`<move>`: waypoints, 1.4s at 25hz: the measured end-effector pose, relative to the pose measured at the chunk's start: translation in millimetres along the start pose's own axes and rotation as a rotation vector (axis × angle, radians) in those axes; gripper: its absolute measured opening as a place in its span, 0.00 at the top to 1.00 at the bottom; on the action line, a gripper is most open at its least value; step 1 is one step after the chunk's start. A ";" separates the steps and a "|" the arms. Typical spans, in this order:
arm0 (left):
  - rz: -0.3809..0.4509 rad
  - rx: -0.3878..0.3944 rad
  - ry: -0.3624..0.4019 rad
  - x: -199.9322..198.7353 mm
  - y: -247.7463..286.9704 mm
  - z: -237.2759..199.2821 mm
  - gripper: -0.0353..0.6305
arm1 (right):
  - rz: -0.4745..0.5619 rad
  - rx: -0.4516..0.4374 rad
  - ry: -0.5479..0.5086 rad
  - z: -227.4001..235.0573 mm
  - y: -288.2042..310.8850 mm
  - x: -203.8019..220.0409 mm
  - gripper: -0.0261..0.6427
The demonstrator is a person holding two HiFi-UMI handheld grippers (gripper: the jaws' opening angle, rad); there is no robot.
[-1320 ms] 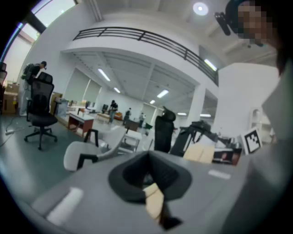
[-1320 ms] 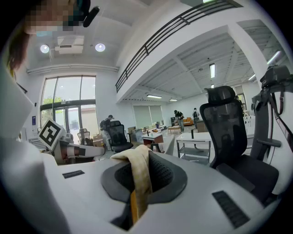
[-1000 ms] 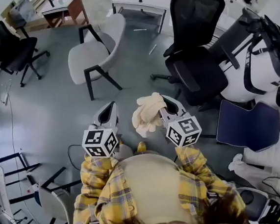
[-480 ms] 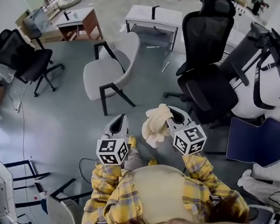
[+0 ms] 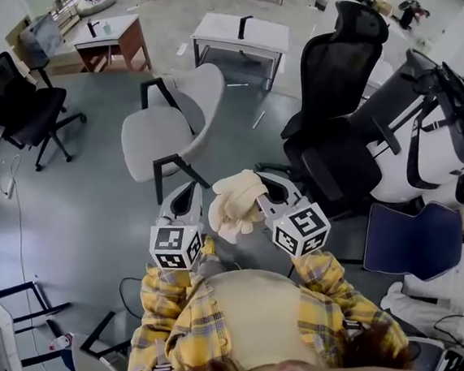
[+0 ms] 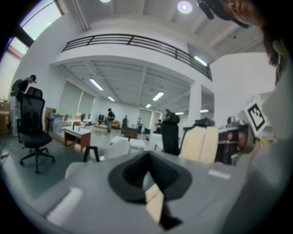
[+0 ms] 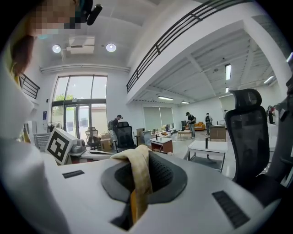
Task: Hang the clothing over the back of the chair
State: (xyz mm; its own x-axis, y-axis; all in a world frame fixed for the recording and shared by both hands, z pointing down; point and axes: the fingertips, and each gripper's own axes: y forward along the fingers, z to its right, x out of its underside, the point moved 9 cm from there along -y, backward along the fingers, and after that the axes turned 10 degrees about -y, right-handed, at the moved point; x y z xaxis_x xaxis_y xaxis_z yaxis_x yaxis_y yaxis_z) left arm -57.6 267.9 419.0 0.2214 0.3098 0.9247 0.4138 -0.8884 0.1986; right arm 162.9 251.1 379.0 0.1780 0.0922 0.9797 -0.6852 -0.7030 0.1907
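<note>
The clothing [image 5: 233, 200] is a cream bundle bunched up between the two grippers in the head view. My right gripper [image 5: 270, 187] is shut on it; in the right gripper view a cream strip of the clothing [image 7: 138, 176] runs up out of the closed jaws and over their tip. My left gripper [image 5: 182, 196] is shut just left of the bundle, and I see nothing gripped in it. A grey shell chair [image 5: 170, 120] with black legs stands on the floor just ahead of both grippers. Its curved back faces right.
A black mesh office chair [image 5: 334, 89] stands ahead on the right, close to the right gripper. Behind it are white desks [image 5: 240, 31], and a second black office chair [image 5: 11, 94] is at far left. A dark blue panel [image 5: 407, 241] leans at right. People stand far off in the hall.
Both grippers have moved forward together with the bundle still held by the right one. The grey chair's legs now lie closer to the gripper tips.
</note>
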 end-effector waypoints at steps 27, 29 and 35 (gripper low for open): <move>0.011 0.045 0.063 -72.5 43.2 -116.0 0.94 | 0.118 -0.092 -0.135 5.6 160.7 -119.4 0.92; 0.019 0.039 0.065 -77.3 46.0 -120.6 0.94 | 0.141 -0.104 -0.141 10.5 168.8 -132.5 0.92; 0.047 0.013 0.094 -94.4 63.8 -122.8 0.94 | 0.189 -0.145 -0.200 31.4 198.7 -163.1 0.92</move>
State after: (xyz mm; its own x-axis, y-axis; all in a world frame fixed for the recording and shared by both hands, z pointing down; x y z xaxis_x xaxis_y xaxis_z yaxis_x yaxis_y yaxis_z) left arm -160.5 140.4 384.3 0.1576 0.2345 0.9593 0.4165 -0.8966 0.1507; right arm 19.9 74.2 255.1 0.1640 -0.1815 0.9696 -0.8104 -0.5852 0.0275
